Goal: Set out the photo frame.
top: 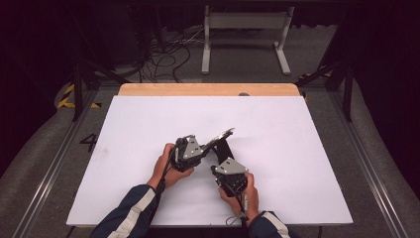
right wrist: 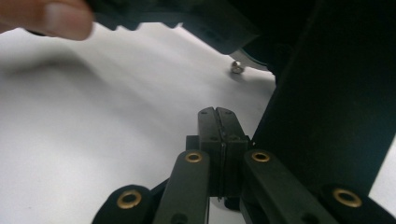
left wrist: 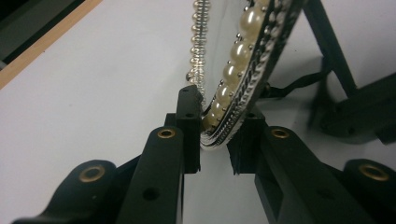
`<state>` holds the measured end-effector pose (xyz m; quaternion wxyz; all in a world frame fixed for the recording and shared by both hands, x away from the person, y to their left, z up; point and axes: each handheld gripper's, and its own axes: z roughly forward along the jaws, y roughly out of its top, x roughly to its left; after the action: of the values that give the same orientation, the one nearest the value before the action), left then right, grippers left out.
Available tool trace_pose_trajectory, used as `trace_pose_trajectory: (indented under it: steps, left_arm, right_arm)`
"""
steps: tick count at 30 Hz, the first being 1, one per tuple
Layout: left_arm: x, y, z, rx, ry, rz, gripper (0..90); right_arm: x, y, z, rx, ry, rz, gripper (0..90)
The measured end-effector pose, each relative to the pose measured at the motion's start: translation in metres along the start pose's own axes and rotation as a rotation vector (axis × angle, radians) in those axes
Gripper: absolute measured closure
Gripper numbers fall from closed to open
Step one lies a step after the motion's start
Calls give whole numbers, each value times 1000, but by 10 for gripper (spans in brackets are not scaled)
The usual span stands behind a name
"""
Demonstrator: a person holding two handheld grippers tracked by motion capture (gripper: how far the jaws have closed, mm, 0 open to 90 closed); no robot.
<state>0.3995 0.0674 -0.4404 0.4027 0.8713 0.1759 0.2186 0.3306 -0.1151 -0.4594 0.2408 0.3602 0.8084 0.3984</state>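
Left tongs point(left wrist: 215, 135) clamped the pearl frame's point(left wrist: 243, 70) rim; right tongs point(right wrist: 223, 135) were together; that thin edge grip could let the frame slip onto the counter point(top: 297, 148)

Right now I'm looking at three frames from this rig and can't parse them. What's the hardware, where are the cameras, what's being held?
No robot arm here: a person holds a handheld two-jaw gripper in each hand. The high view looks down on a white table from the person's side. There the left gripper and right gripper meet at a pearl-rimmed framed mirror. The other two pictures come from cameras riding on each gripper, looking along its black jaws. The left gripper view shows its jaws clamped on the mirror's pearl-and-silver rim. In the right gripper view, the right gripper has its jaws pressed together with nothing visible between them, beside the mirror's black back stand.
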Motion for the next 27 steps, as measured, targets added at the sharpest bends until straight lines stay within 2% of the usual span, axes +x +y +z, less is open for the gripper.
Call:
trace_pose_trajectory:
  steps: [6, 11, 21, 25, 27]
  left_arm:
    - [-1, -3, -4, -7, -3, -10, 760]
    - [-2, -3, -7, -5, -7, -9, 760]
    - [-8, -3, -12, 4, 2, 17, 757]
    - [-9, -3, -13, 8, 6, 17, 755]
    - [-9, -4, -15, 4, -6, 8, 752]
  right_arm:
    - [-4, 0, -1, 0, 25, 15, 900]
    - [-7, 0, -2, 0, 26, 14, 900]
    - [-14, 0, -4, 8, 33, 30, 900]
    - [-16, -1, -5, 11, 36, 32, 900]
    - [-17, -1, -5, 12, 36, 32, 900]
